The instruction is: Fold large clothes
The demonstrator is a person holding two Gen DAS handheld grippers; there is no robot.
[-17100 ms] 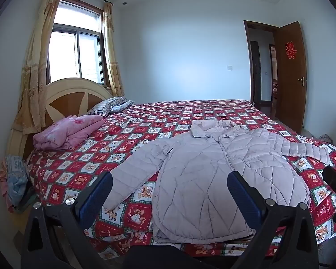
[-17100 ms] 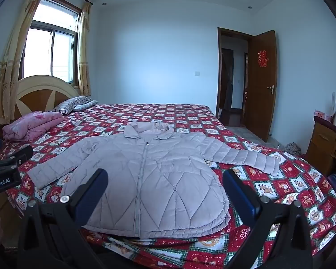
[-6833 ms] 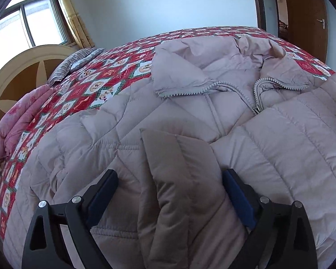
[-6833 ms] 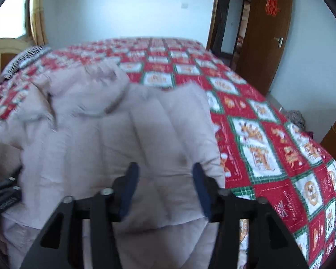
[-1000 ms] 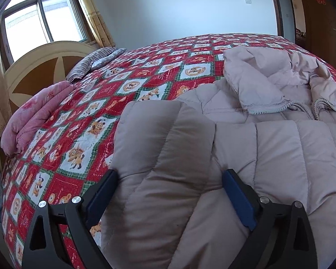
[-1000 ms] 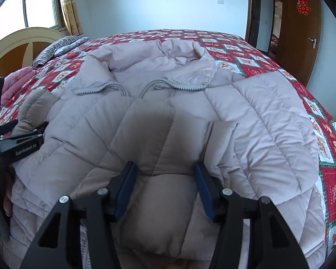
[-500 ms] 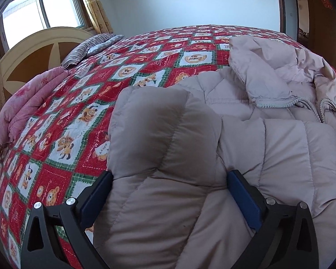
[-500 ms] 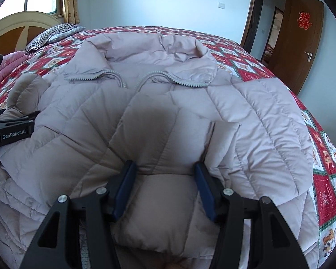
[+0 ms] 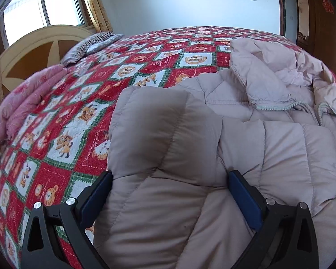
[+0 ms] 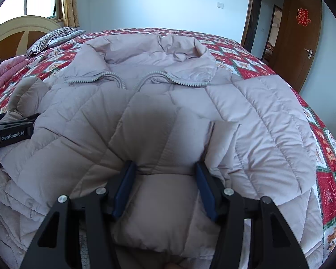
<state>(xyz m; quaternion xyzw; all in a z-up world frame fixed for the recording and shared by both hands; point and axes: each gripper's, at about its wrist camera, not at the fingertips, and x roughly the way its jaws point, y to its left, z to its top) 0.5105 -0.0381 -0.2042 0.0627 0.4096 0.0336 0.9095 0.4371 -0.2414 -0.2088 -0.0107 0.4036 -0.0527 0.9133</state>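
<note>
Now both claws straddle folds of the puffy jacket [image 10: 257, 116]

Both wrist cameras sit just behind their tongs and look steeply down, close over the padded jacket [image 9: 268, 157] on the bed [image 9: 82, 116]. The left view faces its left edge — quilt and headboard [image 9: 33, 51] beyond. The right view faces the middle. Both share the collar [image 10: 156, 53], pillow [image 10: 49, 38] and doorway wall.
</note>
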